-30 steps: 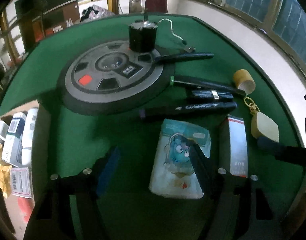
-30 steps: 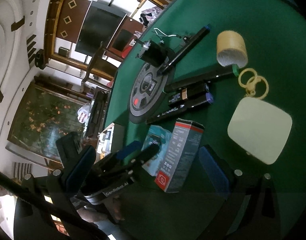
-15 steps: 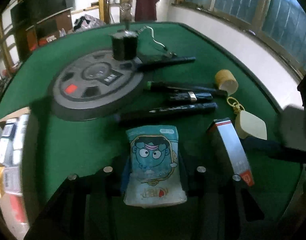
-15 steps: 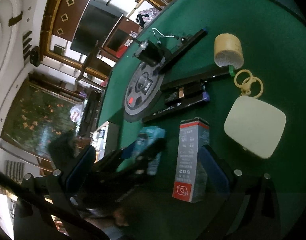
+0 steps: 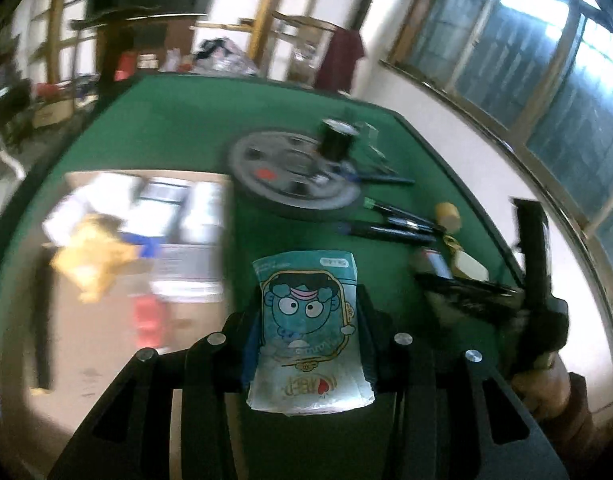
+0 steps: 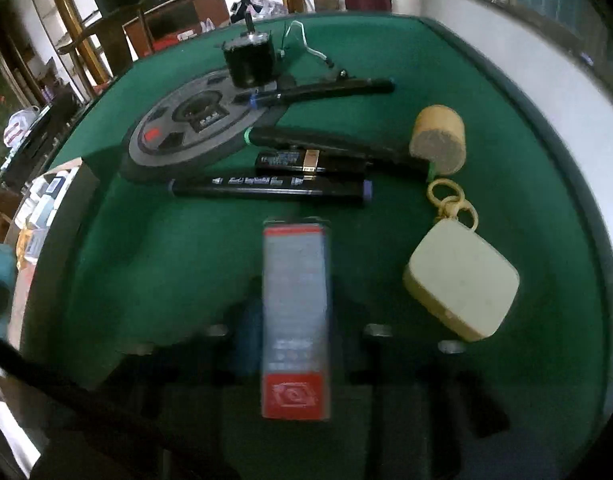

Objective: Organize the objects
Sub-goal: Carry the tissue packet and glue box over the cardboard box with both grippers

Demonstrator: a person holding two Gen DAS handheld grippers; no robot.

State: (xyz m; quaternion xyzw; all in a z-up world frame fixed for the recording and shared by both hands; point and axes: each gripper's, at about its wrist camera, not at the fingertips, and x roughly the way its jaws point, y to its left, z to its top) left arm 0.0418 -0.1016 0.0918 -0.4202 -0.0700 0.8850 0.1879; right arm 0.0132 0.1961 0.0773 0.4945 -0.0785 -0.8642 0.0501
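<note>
My left gripper is shut on a teal cartoon tissue pack and holds it up above the green table, beside a cardboard box full of small packages on the left. My right gripper has its jaws on both sides of a grey and red glue box, which looks gripped, low over the table. The right gripper also shows at the right of the left wrist view.
On the felt lie a round grey disc with a black motor, several black markers, a tan tape roll and a cream keychain pouch. The table edge curves close on the right.
My left gripper closed on the tissue pack, lifted it and swung left toward the cardboard box. My right gripper turned level and closed around the glue box.
</note>
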